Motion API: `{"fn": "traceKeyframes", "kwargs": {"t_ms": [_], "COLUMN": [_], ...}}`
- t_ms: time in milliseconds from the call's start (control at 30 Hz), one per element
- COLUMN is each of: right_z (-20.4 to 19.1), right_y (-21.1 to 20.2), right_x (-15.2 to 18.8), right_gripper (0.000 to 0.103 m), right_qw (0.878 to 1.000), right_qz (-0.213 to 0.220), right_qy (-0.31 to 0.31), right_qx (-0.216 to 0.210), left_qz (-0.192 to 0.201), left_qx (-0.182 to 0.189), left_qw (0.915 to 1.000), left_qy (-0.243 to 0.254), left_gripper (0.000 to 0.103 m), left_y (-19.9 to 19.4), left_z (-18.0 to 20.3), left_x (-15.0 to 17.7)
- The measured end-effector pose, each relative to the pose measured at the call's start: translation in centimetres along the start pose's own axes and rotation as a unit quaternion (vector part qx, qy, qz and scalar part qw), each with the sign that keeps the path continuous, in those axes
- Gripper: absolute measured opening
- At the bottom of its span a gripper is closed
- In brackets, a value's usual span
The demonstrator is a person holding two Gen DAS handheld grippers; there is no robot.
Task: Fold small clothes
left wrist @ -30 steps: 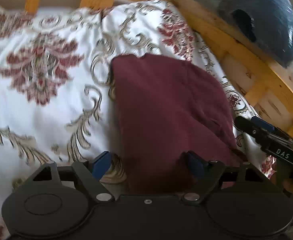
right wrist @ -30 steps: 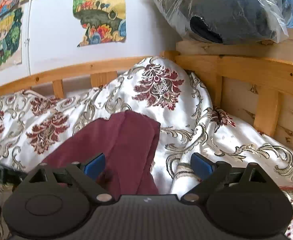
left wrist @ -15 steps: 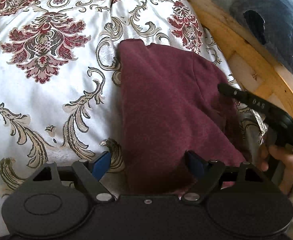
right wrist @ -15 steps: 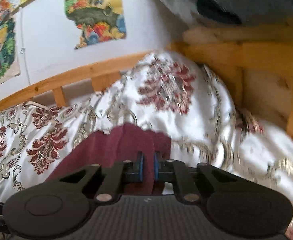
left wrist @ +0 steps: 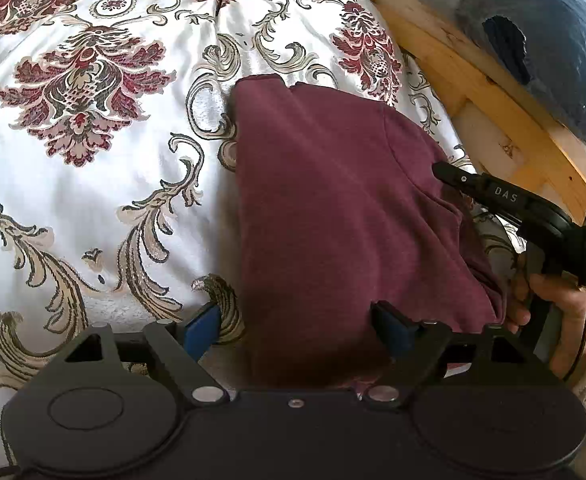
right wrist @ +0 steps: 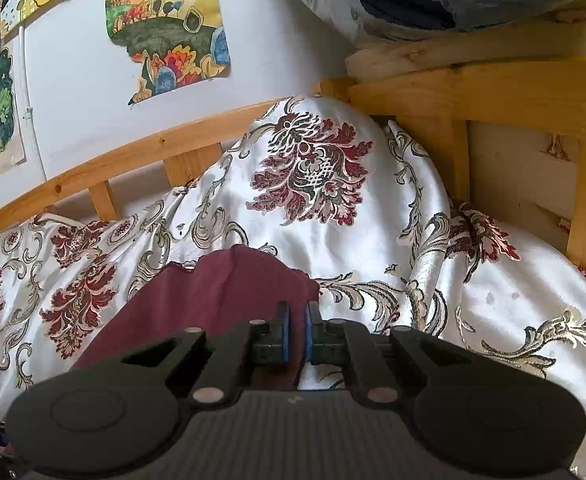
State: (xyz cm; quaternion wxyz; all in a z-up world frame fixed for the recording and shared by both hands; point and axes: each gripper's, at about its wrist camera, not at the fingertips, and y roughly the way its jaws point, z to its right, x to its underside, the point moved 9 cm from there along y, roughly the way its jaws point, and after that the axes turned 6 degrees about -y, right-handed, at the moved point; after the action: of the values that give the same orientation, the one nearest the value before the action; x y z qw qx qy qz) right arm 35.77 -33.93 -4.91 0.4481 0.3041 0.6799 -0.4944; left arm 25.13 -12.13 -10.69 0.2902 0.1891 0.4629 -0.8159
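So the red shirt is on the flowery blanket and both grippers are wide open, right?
Not quite. Only the left gripper is open. The right gripper is shut, as the right wrist view shows. The red shirt does lie on the flowery blanket.

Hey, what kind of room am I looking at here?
Most likely a bedroom, perhaps a child's: a wooden bed frame around a floral bedspread, and colourful drawings stuck on the wall.
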Motion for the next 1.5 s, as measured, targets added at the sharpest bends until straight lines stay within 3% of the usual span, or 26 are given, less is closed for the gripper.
{"fn": "traceKeyframes", "kwargs": {"t_ms": [67,200,367,600,767,833,867,900,1033,1167,1333,1367,1400,1500], "right_z": [0.1,0.7,1.6,1.6,1.3,0.9,0.7,0.4,-1.1,-1.6,-0.9,-0.8,-0.6,0.4], "right_y": [0.1,0.1,0.3,0.6,0.7,1.0,1.2,1.4,1.6,1.5,2.2,2.4,2.5,2.9], "right_x": [0.0,0.0,0.1,0.5,0.5,0.2,0.1,-0.1,-0.7,-0.9,-0.8,-0.8,-0.7,-0.3], "right_gripper": [0.013,0.034,0.046,0.061,0.058,0.049,0.037,0.031,0.024,0.024,0.027,0.032,0.044,0.052], "right_qw": [1.000,1.000,0.998,0.998,0.998,0.998,0.997,0.997,0.998,0.998,0.999,0.999,0.999,0.996], "right_qz": [-0.001,-0.002,-0.005,-0.010,-0.009,-0.008,-0.006,-0.005,0.005,0.011,0.005,0.004,0.001,-0.014], "right_qy": [0.004,0.023,0.061,0.065,0.062,0.057,0.053,0.048,0.005,-0.019,-0.005,0.000,0.008,0.051], "right_qx": [-0.002,-0.007,-0.020,-0.023,-0.028,-0.040,-0.047,-0.054,-0.057,-0.052,-0.050,-0.049,-0.049,-0.067], "left_qz": [0.000,-0.001,-0.003,-0.005,0.019,0.036,0.041,0.043,0.037,0.004,0.001,0.002,0.002,0.000], "left_qx": [-0.001,-0.003,-0.006,-0.001,0.034,0.053,0.060,0.064,0.041,0.000,0.024,0.027,0.027,0.028], "left_qw": [1.0000,1.0000,1.0000,0.9999,0.9987,0.9975,0.9970,0.9968,0.9985,1.0000,0.9993,0.9992,0.9992,0.9992], "left_qy": [-0.001,-0.001,-0.005,-0.011,-0.032,-0.032,-0.027,-0.022,-0.002,0.008,-0.029,-0.031,-0.029,-0.028], "left_gripper": [0.087,0.090,0.094,0.099,0.100,0.100,0.100,0.100,0.097,0.095,0.095,0.095,0.095,0.096], "left_y": [0.0,0.1,0.2,0.2,-1.0,-1.3,-1.3,-1.2,0.1,2.0,1.8,1.8,1.8,2.0], "left_z": [-0.1,-0.1,-0.3,-0.5,-0.5,-0.1,0.2,0.7,1.5,0.9,-0.9,-1.1,-1.1,-1.1], "left_x": [0.0,-0.1,-0.1,-0.1,-0.8,-1.5,-2.0,-2.3,-3.3,-2.5,-1.3,-1.2,-1.1,-1.2]}}
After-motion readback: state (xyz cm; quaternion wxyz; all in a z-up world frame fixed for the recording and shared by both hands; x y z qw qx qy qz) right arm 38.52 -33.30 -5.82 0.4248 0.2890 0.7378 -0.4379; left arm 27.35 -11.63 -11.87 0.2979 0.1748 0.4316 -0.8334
